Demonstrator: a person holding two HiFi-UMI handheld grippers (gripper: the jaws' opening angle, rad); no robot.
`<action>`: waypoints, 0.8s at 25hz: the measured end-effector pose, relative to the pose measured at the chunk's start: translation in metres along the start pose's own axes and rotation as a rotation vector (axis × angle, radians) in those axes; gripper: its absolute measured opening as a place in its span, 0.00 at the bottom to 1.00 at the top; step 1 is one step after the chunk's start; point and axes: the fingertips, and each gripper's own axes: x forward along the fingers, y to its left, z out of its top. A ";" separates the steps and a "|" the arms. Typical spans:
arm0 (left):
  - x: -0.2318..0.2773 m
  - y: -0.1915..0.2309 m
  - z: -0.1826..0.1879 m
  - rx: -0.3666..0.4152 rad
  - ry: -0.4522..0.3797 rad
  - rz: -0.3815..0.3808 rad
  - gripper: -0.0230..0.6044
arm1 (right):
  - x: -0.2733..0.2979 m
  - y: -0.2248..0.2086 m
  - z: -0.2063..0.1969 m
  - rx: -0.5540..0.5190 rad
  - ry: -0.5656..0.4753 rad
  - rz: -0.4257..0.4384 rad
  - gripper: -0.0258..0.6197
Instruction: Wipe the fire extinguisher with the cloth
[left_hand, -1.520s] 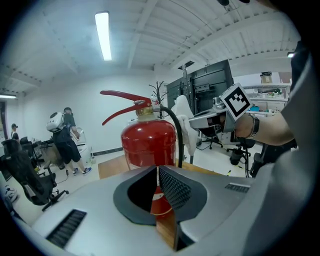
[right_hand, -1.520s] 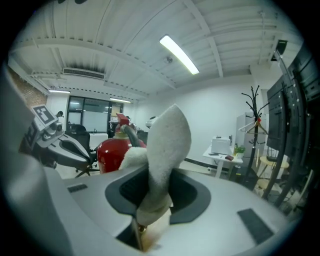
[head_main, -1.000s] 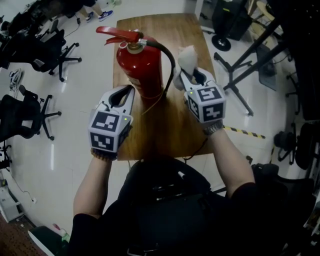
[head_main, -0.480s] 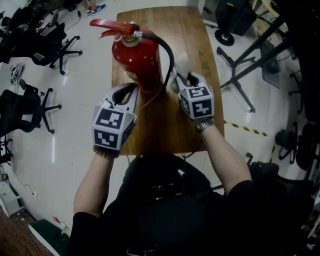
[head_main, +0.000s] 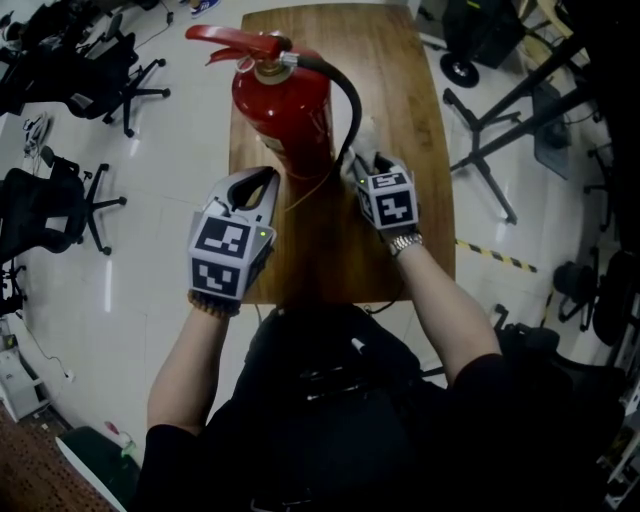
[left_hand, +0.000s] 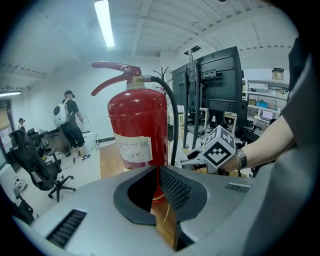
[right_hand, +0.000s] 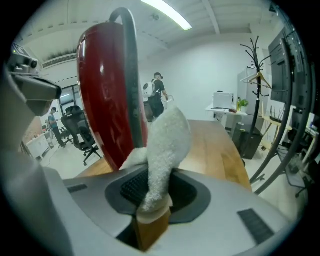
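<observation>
So the red fire extinguisher (head_main: 285, 120) is standing upright on the left half of the wooden desk (head_main: 410, 90), roughly midway between the near and far edges. Its lever (head_main: 230, 42) is pointing left and the black hose (head_main: 350, 105) is looping down its right side.

The right gripper (head_main: 362, 160) is hovering just right of the cylinder with its fingers (right_hand: 131, 187) clamped on a fluffy white cloth (right_hand: 165, 142). Most of the cloth is sticking out past the tips, right beside the hose. Honestly I can't tell if it's touching the red paint yet. The left gripper (head_main: 262, 178) is sitting at the near left side of the body, fingers (left_hand: 175, 189) pressed together and holding nothing.

As I'm reading it, the step in hand is getting the cloth onto the body and starting the wipe. Tips for doing it well:

- The hose is blocking the right side, so I'd be tucking the cloth in beside or behind it, not dragging across it and snagging.
- It's the loose fluffy end that should be meeting the paint, not the hard fingers.
- A tall can like this is probably going to rock under side pressure, so I'd be bracing it with the closed left gripper on the opposite side, low down.
- I'd be staying clear of the lever and going easy over the paper label (left_hand: 134, 149).
</observation>
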 end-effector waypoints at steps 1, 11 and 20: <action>0.000 0.001 -0.002 -0.001 0.003 0.000 0.05 | 0.004 -0.001 -0.004 -0.001 0.011 -0.004 0.22; -0.005 0.007 -0.016 0.010 0.021 -0.020 0.05 | 0.030 0.003 -0.047 0.018 0.131 -0.029 0.22; -0.016 0.019 -0.026 0.026 0.026 -0.046 0.05 | 0.040 0.002 -0.069 0.071 0.190 -0.085 0.22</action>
